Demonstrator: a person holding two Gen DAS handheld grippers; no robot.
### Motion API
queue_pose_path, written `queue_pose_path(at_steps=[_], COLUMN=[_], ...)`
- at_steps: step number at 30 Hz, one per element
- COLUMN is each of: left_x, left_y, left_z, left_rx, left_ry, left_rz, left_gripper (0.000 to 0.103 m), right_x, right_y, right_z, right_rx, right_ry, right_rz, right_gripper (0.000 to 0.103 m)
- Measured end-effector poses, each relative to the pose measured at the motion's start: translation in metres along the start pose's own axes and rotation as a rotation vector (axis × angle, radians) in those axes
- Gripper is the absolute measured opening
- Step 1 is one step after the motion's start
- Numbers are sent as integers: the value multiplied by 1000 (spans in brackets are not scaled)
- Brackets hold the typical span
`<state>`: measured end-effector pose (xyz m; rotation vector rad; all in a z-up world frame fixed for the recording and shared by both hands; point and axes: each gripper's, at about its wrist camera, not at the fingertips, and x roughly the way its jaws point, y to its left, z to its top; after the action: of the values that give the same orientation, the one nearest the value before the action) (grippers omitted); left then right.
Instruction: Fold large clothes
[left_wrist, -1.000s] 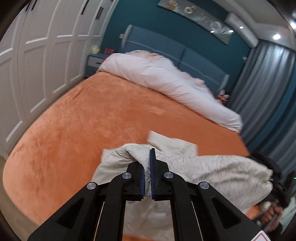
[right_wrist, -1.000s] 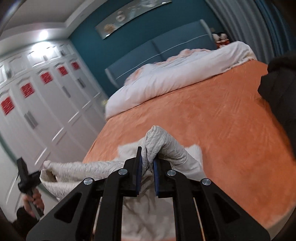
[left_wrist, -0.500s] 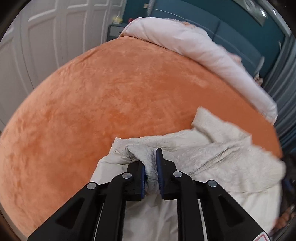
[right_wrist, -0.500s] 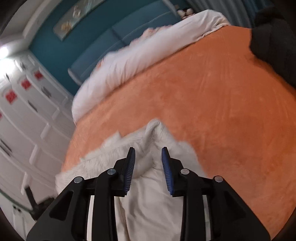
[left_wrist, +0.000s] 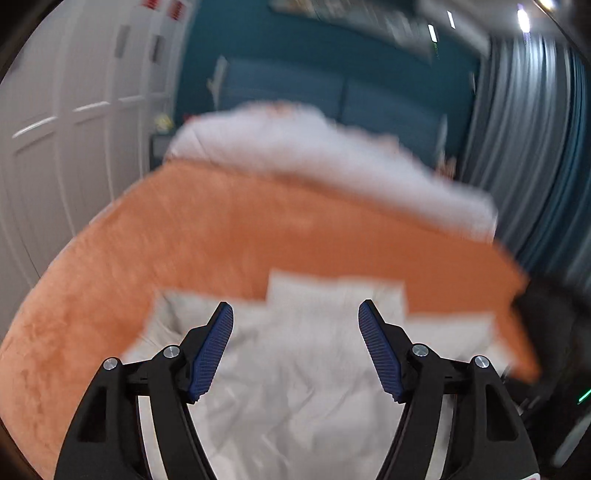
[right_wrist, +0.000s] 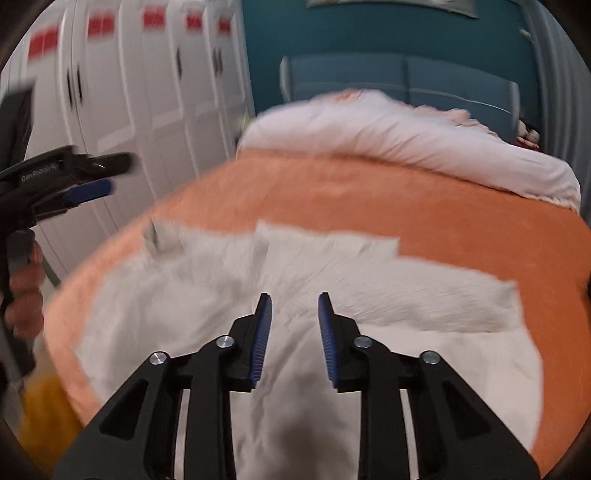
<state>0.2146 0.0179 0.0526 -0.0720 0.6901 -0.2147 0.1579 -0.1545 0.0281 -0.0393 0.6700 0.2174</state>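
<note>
With my left gripper (left_wrist: 295, 314) and right gripper (right_wrist: 294, 304) both released above the cream garment (right_wrist: 314, 280), its loose rumpled edges could spoil the next fold on the bed (right_wrist: 443, 206)

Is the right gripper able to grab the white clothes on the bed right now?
Probably yes. The right gripper is open, right over the white garment spread on the orange bedspread, with nothing between them.

Left gripper (left_wrist: 295, 314): matte black plastic linkage arms, two silver screws per side, ribbed blue pads (left_wrist: 210, 354) on the fingers. Right gripper (right_wrist: 294, 306): same black frame, silver screws, ribbed blue pads (right_wrist: 260, 339). In the right wrist view the left gripper's side carries pale lettering, blurred; bare-skinned hand (right_wrist: 24, 291) on its grey handle.
</note>
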Motion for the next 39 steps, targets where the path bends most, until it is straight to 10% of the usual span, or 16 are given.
queue_pose_path(at_steps=[9,23,26,31,39], left_x=[97,127,112,54,93], left_y=[39,39,36,25,-11], left_z=[-57,-66,-53,-29,-59], left_rx=[6,-25,-7,-72,51], left_ry=[136,109,145,68,157], left_rz=[93,112,148,61,97], left_gripper=[74,77,75,82,85], right_x=[61,82,64,30,87], right_y=[-127,-138,-128,-61,2], right_z=[-36,-59,-40,-2,-21], right_rx=[315,397,372,260,148], right_ry=[90,88,115,56,154], right_rz=[-78,-18,-82,52,47], right_gripper=[17,17,21,22,19])
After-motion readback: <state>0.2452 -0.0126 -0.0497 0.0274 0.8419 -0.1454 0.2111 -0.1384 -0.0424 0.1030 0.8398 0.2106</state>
